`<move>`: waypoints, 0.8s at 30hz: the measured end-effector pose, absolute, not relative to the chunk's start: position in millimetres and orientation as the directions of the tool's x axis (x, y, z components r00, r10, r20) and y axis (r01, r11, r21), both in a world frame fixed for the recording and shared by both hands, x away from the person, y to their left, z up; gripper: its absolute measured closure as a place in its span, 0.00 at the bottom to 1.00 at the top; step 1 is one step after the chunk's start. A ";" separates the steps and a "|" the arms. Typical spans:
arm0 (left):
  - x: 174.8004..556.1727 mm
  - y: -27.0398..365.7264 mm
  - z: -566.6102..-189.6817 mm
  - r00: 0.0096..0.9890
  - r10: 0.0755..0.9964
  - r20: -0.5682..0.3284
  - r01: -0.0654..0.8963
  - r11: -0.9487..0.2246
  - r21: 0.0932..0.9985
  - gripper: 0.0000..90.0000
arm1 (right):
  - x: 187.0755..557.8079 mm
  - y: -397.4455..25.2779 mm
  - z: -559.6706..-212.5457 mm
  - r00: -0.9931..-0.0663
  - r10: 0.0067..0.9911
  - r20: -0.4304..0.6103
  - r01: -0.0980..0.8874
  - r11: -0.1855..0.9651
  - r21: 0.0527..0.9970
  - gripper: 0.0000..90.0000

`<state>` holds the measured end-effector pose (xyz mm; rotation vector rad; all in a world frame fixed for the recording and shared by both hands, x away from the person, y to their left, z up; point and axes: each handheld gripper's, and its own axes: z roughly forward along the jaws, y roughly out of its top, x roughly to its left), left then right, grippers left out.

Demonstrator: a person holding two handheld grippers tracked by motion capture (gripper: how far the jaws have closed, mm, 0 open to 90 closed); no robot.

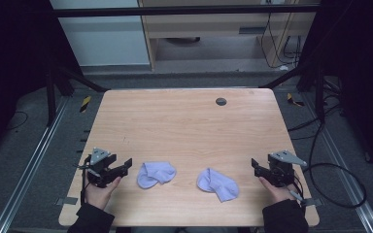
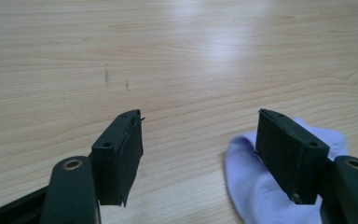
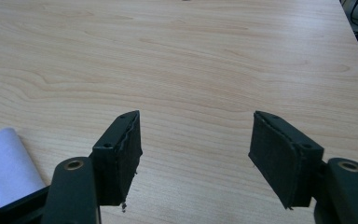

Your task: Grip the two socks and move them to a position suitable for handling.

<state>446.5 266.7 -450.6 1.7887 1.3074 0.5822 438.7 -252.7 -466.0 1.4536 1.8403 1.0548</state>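
Note:
Two pale lavender socks lie crumpled on the wooden table [image 1: 184, 126] near its front edge. The left sock [image 1: 155, 174] sits just right of my left gripper [image 1: 125, 165], which is open with nothing between its jaws. In the left gripper view that sock [image 2: 256, 186] shows behind the right jaw, and the gripper [image 2: 200, 154] hovers over bare wood. The right sock [image 1: 217, 184] lies left of my right gripper [image 1: 255, 166], also open and empty. In the right gripper view the gripper [image 3: 196, 154] faces bare table, with the sock's edge [image 3: 4, 161] at lower left.
A small dark round grommet [image 1: 221, 101] is set in the table near its far edge. Black frame bars and cables [image 1: 330, 160] run around the table's sides. A cabinet and a desk stand on the floor beyond.

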 end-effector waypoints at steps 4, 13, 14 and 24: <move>443.5 257.8 -449.3 0.377 0.921 -0.099 0.548 -0.135 0.825 0.34 | 437.0 -250.6 -463.1 -0.255 0.966 0.044 0.522 0.099 0.847 0.42; 439.3 240.6 -445.3 0.412 0.906 -0.096 0.538 -0.158 0.828 0.36 | 434.1 -241.2 -454.7 -0.289 0.957 0.039 0.519 0.123 0.846 0.54; 438.7 238.0 -445.2 0.414 0.905 -0.101 0.538 -0.154 0.829 0.37 | 433.8 -239.1 -453.9 -0.301 0.953 0.035 0.519 0.133 0.845 0.55; 433.6 210.2 -441.3 0.474 0.876 -0.088 0.512 -0.193 0.837 0.38 | 428.4 -217.6 -444.5 -0.395 0.918 0.030 0.503 0.189 0.843 0.57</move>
